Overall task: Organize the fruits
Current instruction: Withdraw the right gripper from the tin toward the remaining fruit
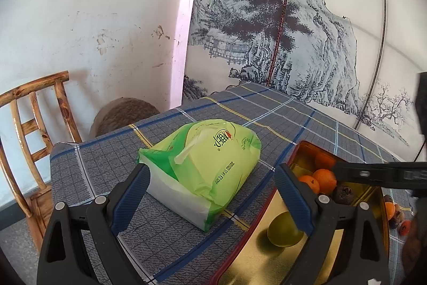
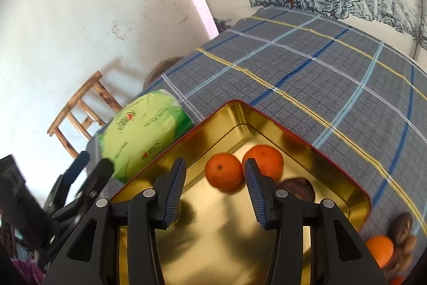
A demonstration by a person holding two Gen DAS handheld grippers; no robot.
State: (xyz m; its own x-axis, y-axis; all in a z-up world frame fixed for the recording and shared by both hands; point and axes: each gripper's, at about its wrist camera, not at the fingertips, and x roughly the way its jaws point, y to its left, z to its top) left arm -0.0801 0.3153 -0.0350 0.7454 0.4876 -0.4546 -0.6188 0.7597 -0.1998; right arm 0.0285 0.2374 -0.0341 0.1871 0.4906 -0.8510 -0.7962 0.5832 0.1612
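Now lift right gripper (image 2: 215, 191), jaws apart and empty, clear of the tin (image 2: 357, 194) holding 2 oranges (image 2: 223, 171) at 12 o'clock, toward loose fruit (image 2: 379, 250) at 4 o'clock; keep left gripper (image 1: 213, 194) wide, empty.

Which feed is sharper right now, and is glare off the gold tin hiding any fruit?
Left wrist view is sharp; right wrist view is motion-smeared at the green bag and oranges. The gold tin shines and casts shadows, but the fruit stays readable in both.
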